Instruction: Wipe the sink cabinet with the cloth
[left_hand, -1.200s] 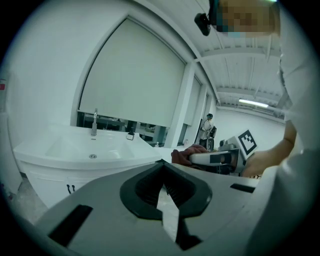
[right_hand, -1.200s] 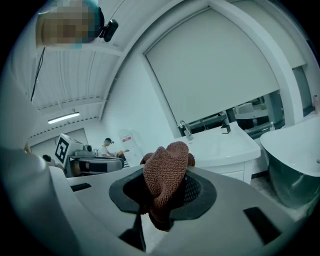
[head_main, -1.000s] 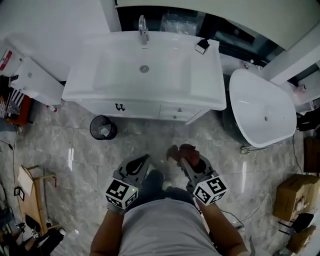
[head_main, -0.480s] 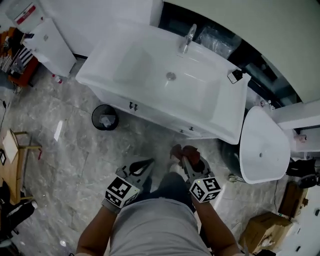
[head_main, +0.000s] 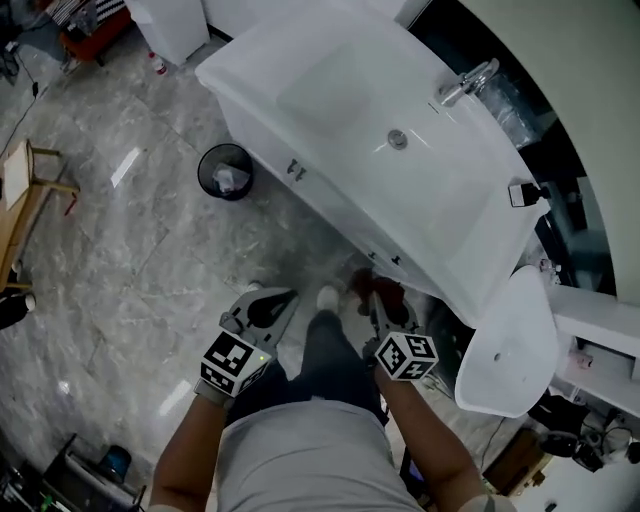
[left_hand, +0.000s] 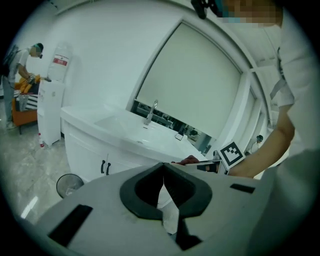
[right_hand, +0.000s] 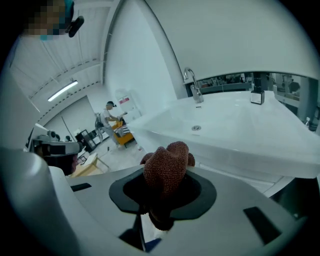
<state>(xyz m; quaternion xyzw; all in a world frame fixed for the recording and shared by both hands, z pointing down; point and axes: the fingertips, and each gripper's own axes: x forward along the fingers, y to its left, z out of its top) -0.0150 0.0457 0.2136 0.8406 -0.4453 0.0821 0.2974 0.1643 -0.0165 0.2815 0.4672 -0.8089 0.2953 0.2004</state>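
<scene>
Person is standing on the grey marble floor (head_main: 120, 230) in front of the white sink cabinet (head_main: 318, 185), which is running diagonally across the top of the head view. The right gripper (head_main: 383, 302) is clamping a reddish-brown cloth (right_hand: 167, 167): in the right gripper view the jaws are closing on its lower part while the bunched top is sticking up above them. In the head view the cloth is sitting low, just beside the cabinet's front near its right end; whether it is touching the cabinet cannot be told. The left gripper (head_main: 268, 303) is hanging to the left of the person's legs, well apart from the cabinet, and in the left gripper view its jaws are meeting at the tips with nothing between them. The sink basin (head_main: 330, 75) is lying in the cabinet top, with the drain (head_main: 398, 139) in the middle and the faucet (head_main: 465, 80) at the back edge. A small black-and-white object (head_main: 520, 192) is sitting on the counter's right corner. A black mesh trash bin (head_main: 226, 172) is standing on the floor beside the cabinet's left end. Another person (right_hand: 109, 117) is showing far back in the room.
</scene>
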